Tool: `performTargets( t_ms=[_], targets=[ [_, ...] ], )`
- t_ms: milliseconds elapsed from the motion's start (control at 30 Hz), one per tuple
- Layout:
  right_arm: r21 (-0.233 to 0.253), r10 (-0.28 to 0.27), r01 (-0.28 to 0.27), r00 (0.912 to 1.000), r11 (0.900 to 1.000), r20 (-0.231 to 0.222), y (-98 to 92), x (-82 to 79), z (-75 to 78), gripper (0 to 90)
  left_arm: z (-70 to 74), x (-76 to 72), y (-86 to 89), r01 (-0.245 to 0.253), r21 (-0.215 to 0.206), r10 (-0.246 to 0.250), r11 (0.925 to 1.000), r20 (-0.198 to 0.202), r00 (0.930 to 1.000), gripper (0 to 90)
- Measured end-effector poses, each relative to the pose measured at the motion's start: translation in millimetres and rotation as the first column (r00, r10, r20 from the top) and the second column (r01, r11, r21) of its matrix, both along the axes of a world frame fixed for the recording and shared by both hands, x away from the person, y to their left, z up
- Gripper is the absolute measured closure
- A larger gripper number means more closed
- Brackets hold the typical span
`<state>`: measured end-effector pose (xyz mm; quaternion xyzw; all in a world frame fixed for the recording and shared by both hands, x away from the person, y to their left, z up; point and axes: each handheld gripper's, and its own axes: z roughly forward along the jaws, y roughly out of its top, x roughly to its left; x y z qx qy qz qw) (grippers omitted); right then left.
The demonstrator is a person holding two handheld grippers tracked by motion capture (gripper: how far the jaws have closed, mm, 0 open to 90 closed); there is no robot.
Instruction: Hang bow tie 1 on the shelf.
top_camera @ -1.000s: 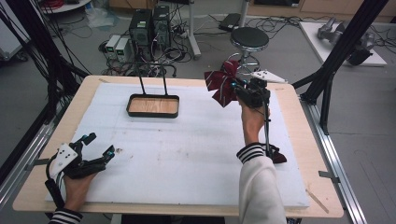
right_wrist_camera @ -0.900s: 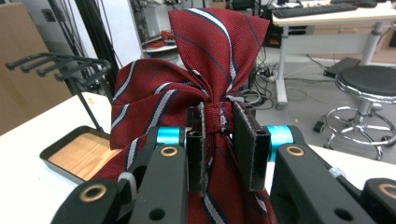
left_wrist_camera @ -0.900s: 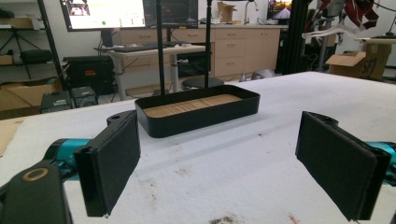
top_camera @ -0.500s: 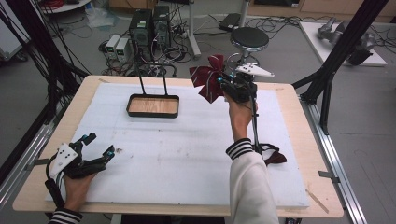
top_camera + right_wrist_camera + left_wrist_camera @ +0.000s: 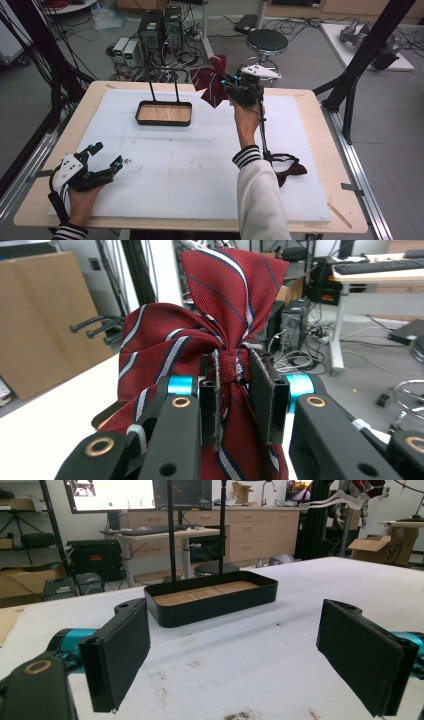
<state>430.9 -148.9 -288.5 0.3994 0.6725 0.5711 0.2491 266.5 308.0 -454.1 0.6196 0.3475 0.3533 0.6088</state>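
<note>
Where the room opens beyond the far edge, grey floor carries two computer towers [image 5: 160, 30], tangled cables and a round black stool [image 5: 267, 41]; black frame legs stand at both sides. Left gripper view: wooden cabinets, a desk and monitors against the back wall.

Tabletop [image 5: 305, 97]: pale wood rim, nearly covered by a white foam sheet [image 5: 175, 165], scuffed and speckled with small dark marks near the left gripper.

Black tray [image 5: 164, 113] with a wood-coloured floor sits on the sheet toward the far edge, left of centre; two thin black rods rise from its back.

Right gripper [image 5: 232, 90], held up over the far edge of the tabletop just right of the tray; jaws closed tight on the knot of a dark red striped bow tie [image 5: 220, 335], which fans out above them.

Second, darker bow tie [image 5: 287, 170] lies flat on the sheet near the right sleeve.

Left gripper [image 5: 102, 159] rests low at the near left corner, jaws spread wide, nothing between them.
</note>
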Motion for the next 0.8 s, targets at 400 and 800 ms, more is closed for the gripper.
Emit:
performTargets(
  t_ms=[400, 800],
  targets=[
    [0.044, 0.143, -0.144, 0.9893, 0.989, 0.028, 14.9, 8.8, 0.4, 75.2, 0.0, 0.0, -0.2, 0.0, 0.0, 0.0, 1.0, 0.0, 1.0, 14.3],
    [0.051, 0.236, -0.237, 0.9716, 0.97, 0.022, 40.5, 19.8, 0.7, 75.2, 0.0, 0.2, -0.1, 0.001, -0.001, -0.001, 1.0, -0.001, 1.0, 14.3]
  ],
)
